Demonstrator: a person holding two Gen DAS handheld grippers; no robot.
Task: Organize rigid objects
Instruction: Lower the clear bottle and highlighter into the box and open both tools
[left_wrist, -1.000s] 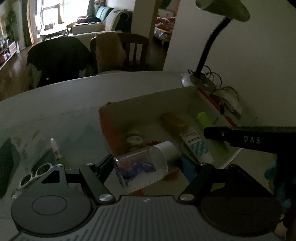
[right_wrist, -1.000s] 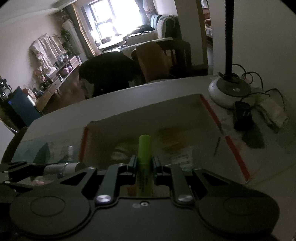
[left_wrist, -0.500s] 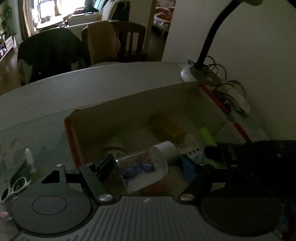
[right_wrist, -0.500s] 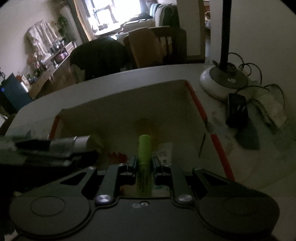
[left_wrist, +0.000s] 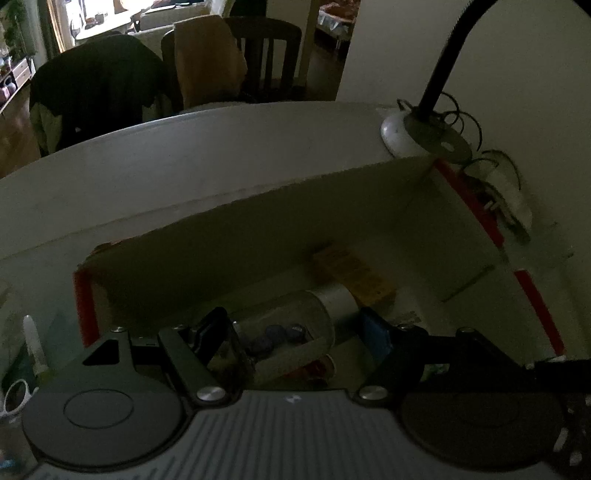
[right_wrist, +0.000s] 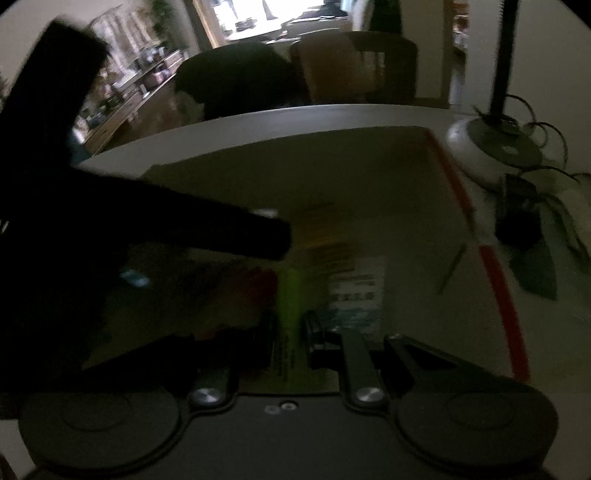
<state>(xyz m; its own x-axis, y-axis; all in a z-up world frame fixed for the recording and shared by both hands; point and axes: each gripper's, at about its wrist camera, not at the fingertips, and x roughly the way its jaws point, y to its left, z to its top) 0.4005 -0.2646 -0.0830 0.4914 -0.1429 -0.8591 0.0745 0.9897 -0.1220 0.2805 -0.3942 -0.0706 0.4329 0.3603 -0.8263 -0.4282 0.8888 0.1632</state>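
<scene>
My left gripper (left_wrist: 291, 332) is shut on a clear plastic bottle (left_wrist: 291, 325) with blue pieces inside and a white cap, held low inside the open cardboard box (left_wrist: 258, 221). An orange-yellow box (left_wrist: 354, 273) lies on the box floor just beyond it. My right gripper (right_wrist: 290, 321) is shut on a lime-green tube (right_wrist: 290, 295) and holds it over the same cardboard box (right_wrist: 332, 173), above a white printed packet (right_wrist: 354, 291). The dark left gripper body (right_wrist: 110, 221) crosses the left of the right wrist view.
A desk lamp base (left_wrist: 417, 136) with tangled cables stands right of the box, also in the right wrist view (right_wrist: 491, 151). A black plug (right_wrist: 517, 214) lies near it. A small white tube (left_wrist: 31, 339) and white scissors handles (left_wrist: 16, 395) lie left of the box. Chairs stand behind the table.
Both grippers have moved forward and down into the cardboard box with their objects still held. The left gripper now fills the left of the right wrist view.
</scene>
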